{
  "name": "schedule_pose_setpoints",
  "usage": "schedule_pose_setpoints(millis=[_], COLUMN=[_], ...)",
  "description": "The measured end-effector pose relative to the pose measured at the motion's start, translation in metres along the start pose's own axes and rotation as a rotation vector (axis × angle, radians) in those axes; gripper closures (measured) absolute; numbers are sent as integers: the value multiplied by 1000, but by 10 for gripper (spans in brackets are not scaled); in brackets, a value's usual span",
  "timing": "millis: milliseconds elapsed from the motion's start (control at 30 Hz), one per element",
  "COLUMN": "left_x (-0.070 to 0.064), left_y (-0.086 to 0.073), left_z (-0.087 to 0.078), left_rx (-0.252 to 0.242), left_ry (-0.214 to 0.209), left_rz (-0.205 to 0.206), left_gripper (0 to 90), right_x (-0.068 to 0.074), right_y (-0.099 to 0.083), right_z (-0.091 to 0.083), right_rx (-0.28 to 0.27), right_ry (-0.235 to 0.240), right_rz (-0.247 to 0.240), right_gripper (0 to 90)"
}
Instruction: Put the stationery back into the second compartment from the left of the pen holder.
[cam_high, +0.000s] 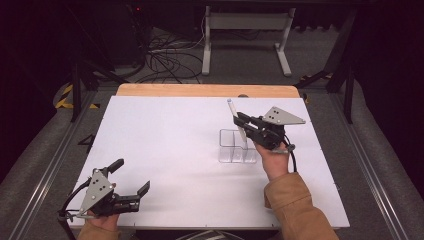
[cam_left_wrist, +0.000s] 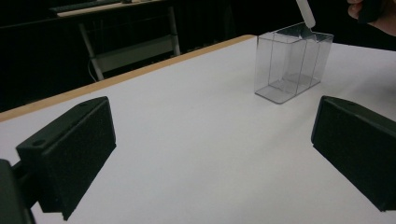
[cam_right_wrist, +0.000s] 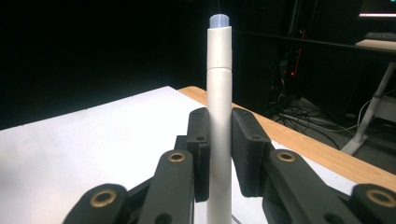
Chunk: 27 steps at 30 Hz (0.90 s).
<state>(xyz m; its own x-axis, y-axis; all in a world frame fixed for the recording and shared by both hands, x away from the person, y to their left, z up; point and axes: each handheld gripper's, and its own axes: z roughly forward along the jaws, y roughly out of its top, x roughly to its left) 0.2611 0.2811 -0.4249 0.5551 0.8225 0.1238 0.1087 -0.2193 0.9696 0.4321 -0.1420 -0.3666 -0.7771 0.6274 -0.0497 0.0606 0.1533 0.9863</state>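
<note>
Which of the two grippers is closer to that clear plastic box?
The right gripper: it hangs over the clear box, holding a white pen. The left gripper waits open near the table's front left corner.

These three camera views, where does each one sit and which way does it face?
High view: fixed above the person's side, looking forward and down on the white table; both hands show, left gripper and right gripper.
Left gripper view: rides that gripper, looking across the table between its wide-open jaws at the clear box.
Right gripper view: looks along its jaws, shut on an upright white pen.
Shared: high and left gripper views both show box and pen.
</note>
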Motion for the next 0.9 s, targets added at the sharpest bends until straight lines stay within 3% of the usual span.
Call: schedule_pose_setpoints(millis=[467, 900], left_x=[0, 0], left_y=[0, 0], left_z=[0, -1], left_rx=[1, 0], left_ry=[1, 3], left_rz=[-6, 0], left_gripper=[6, 6], right_x=[-5, -5], right_y=[-13, -23], right_z=[14, 14], right_rx=[45, 83], right_ry=[-9, -8], right_rz=[34, 47], right_gripper=[785, 785])
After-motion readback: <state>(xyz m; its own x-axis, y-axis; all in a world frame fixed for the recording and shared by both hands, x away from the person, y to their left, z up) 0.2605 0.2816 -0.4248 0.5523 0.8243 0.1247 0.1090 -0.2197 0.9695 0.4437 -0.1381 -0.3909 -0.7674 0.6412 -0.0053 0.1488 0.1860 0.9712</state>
